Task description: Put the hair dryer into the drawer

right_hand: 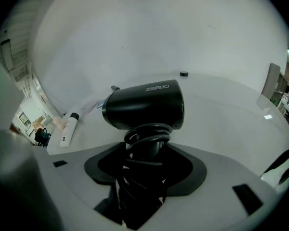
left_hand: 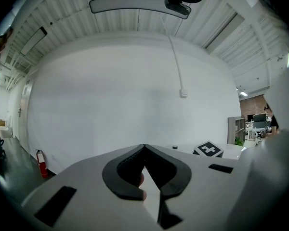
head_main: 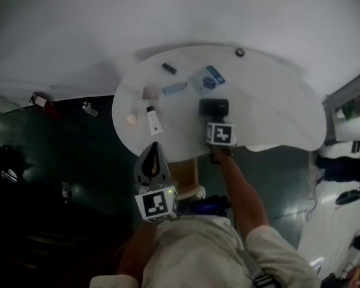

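Observation:
The black hair dryer (head_main: 213, 107) lies on the white oval table (head_main: 276, 113), near its front edge. In the right gripper view the hair dryer's barrel (right_hand: 144, 105) points left, and its handle, wound with black cord, sits between the jaws. My right gripper (head_main: 216, 120) (right_hand: 148, 149) is shut on that handle. My left gripper (head_main: 153, 150) (left_hand: 144, 147) hangs at the table's front edge, left of the right one, with its jaws meeting at the tips and nothing seen between them. A brown, drawer-like opening (head_main: 183, 174) shows under the table's front edge beside the left gripper.
On the table's left part lie a white tube (head_main: 153, 120) (right_hand: 67, 129), a blue packet (head_main: 207, 78), a small dark stick (head_main: 169, 68) and a pale round item (head_main: 132, 118). A black disc (head_main: 240, 52) sits at the far edge. A fire extinguisher (head_main: 41, 100) stands on the dark floor, left.

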The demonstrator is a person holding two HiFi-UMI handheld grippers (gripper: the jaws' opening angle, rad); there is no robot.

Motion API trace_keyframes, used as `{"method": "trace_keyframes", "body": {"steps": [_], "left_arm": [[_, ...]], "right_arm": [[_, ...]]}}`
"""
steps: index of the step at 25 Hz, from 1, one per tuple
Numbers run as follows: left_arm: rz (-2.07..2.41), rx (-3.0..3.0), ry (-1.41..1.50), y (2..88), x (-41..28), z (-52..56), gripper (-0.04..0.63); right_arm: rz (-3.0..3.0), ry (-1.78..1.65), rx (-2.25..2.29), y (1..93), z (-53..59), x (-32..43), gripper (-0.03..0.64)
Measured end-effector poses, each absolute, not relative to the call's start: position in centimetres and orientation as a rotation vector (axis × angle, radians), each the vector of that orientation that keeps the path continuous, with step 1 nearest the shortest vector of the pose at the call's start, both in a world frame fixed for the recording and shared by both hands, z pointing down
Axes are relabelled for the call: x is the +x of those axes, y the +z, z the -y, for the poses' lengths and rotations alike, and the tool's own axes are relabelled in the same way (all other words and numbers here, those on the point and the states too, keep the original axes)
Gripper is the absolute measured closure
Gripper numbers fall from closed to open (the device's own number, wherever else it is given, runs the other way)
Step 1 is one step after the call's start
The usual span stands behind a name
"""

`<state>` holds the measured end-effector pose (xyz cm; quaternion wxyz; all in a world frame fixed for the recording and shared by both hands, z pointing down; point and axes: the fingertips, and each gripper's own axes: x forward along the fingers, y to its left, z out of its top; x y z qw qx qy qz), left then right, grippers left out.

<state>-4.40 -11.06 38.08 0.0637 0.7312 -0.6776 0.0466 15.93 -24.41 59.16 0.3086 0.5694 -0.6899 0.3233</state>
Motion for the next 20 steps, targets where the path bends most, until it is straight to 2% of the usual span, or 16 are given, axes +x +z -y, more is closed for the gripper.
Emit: {"method": "trace_keyframes", "body": {"steps": [14, 20], "left_arm": [[2.085, 2.209, 0.114, 37.4, -4.3, 9.3, 0.595], [2.141, 2.195, 0.083, 36.2, -4.8, 8.7, 0.595]], "right_arm": [[2.21, 0.763, 1.476, 49.1, 17.5, 9.6, 0.367], [2.417, 0.535, 1.537, 42.3, 15.5, 8.5, 0.367]]}}
